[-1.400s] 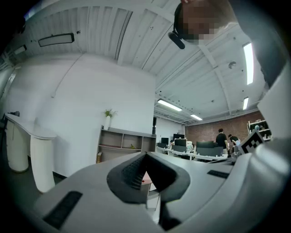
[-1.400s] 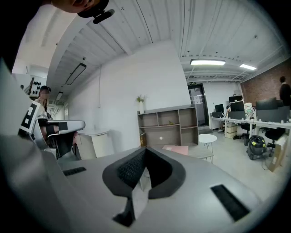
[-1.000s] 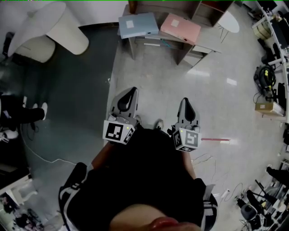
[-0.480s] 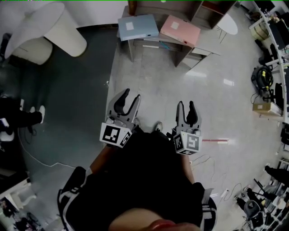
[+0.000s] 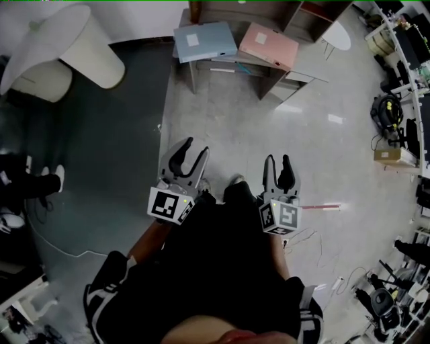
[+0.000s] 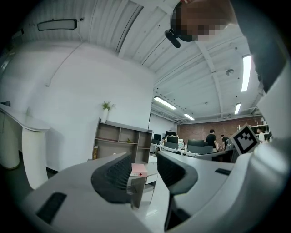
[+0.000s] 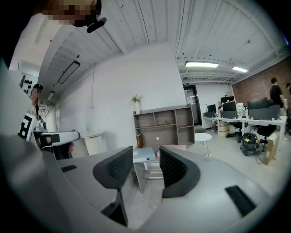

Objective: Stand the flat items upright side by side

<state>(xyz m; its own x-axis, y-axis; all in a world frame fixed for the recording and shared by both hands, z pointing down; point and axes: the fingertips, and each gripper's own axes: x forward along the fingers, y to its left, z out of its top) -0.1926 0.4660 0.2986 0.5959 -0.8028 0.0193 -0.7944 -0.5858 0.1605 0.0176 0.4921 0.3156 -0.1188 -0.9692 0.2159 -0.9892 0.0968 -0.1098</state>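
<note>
Occupying the far left of the head view: one white rounded counter [image 5: 67, 40] over dark grey flooring. It plays no part in the task.

Left gripper [image 5: 193, 152]: we hold it low over the pale floor. Its fingers [image 5: 181, 149] are spread with nothing between them, and its own view shows only the distant room through the gap.

Light blue flat box file [image 5: 203, 40]: it lies on its broad face on the small grey worktop [image 5: 302, 67], white label patch upward, well apart from both grippers.

Pink flat box file [image 5: 269, 44]: it lies flat in the same way on the same worktop, just beside the blue one and to its right.

Brown open shelf unit [image 5: 269, 10]: it stands behind the worktop against the wall.

Right gripper [image 5: 277, 164]: it is level with the left one, fingers parted and empty. The blue file shows far off through the gap in its own view.

Small round white table [image 5: 339, 30]: it sits to the right of the worktop and is not involved.

Step in hand, as we judge it: the approach. Neither file is touched and neither stands upright yet.

Next move, as we judge it: we need to close the distance to the worktop and bring one gripper to a free edge of a file. That gripper should pinch across the file's thin dimension and tip it onto a narrow side. The other gripper should steady it while the second file is raised alongside. We cannot tell from here whether the present spread clears a file's thickness.
</note>
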